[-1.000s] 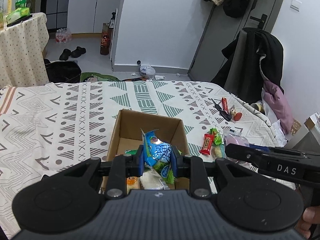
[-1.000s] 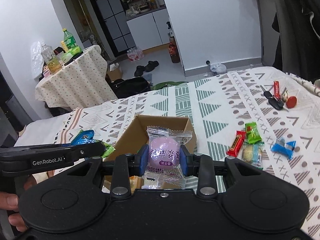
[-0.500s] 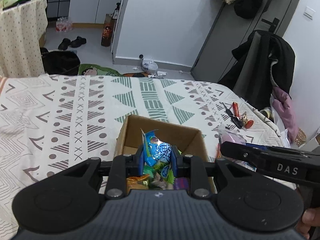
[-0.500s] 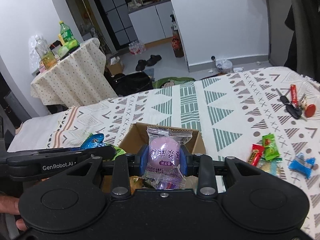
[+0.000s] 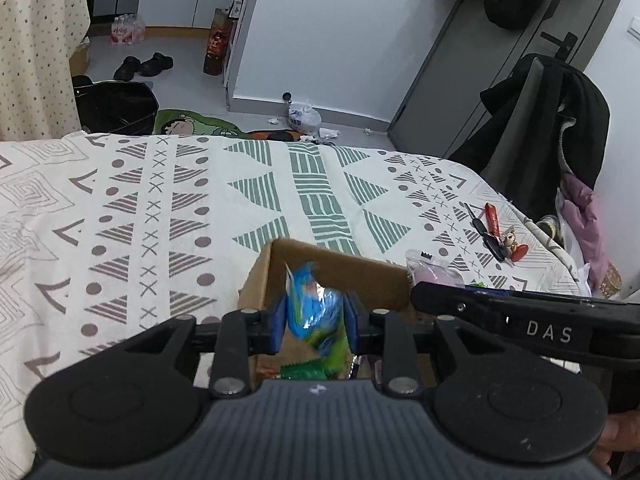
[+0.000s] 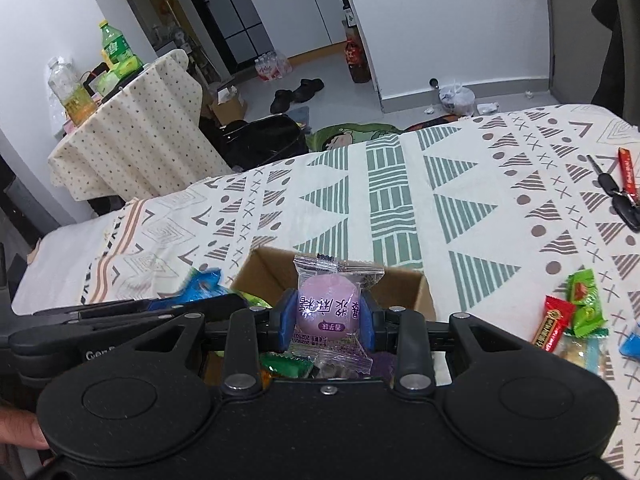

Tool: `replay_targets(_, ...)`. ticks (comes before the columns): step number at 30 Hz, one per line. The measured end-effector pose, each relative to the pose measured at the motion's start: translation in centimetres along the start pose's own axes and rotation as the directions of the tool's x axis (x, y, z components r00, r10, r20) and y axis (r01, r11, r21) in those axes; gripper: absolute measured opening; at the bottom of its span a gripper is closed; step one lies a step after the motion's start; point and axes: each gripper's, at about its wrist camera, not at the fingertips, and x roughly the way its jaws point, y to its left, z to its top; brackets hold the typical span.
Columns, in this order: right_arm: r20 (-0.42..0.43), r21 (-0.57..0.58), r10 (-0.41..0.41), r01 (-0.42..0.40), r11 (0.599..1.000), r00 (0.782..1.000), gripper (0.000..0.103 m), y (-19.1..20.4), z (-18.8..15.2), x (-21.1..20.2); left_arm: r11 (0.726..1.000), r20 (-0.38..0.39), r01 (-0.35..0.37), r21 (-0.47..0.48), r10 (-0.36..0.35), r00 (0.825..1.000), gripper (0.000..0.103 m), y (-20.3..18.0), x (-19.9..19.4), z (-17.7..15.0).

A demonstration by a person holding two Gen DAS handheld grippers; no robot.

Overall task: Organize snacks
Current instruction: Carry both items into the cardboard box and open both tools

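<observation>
Two handheld grippers, each holding a wrapped snack above a cardboard box.

The left gripper (image 5: 314, 322) pinches a blue-green packet (image 5: 316, 312); the right gripper (image 6: 327, 322) clamps a purple round sweet (image 6: 328, 308). Both hang over the open box (image 6: 404, 284), apparently for dropping in. More snacks (image 6: 568, 320) lie on the patterned cloth (image 6: 400, 184) nearby.

A cardboard box (image 6: 404, 286) sits on the bedspread (image 6: 400, 184), loose snacks (image 6: 568, 320) to its right, keys (image 6: 618, 196) beyond.

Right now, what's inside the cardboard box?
In the cardboard box, a green wrapper, a clear wrapper and something purple show. The right claw, shut on its purple sweet, and the gripper body cover the rest.
</observation>
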Motion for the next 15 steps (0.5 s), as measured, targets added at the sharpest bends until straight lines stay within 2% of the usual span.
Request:
replay_targets(4,0.006,0.020,0.014,-0.014,1.000,1.000,0.032,0.0,0.7,0.1,1.000,-0.002,0.009,-0.027,-0.009,1.000,0.035,0.3,-0.6,0.8)
replay_targets(8,0.006,0.048,0.070,-0.070,0.996,0.998,0.037,0.2,1.0,0.2,0.999,-0.006,-0.028,-0.027,0.028,1.000,0.045,0.2,-2.0,1.5)
replay_targets(10,0.021,0.056,0.090,-0.092,0.994,0.996,0.041,0.3,1.0,-0.3,0.999,0.004,-0.034,-0.023,0.034,0.999,0.056,0.0,-2.9,1.6)
replay_targets(13,0.040,0.067,0.074,-0.076,0.995,0.996,0.041,0.0,0.8,-1.6,0.999,0.023,-0.050,-0.020,0.051,0.998,0.072,-0.5,-4.1,1.1)
replay_targets(15,0.053,0.065,0.069,-0.073,0.995,0.996,0.041,-0.1,0.4,-2.8,0.998,0.037,-0.055,-0.015,0.055,0.998,0.077,-1.0,-4.8,0.7)
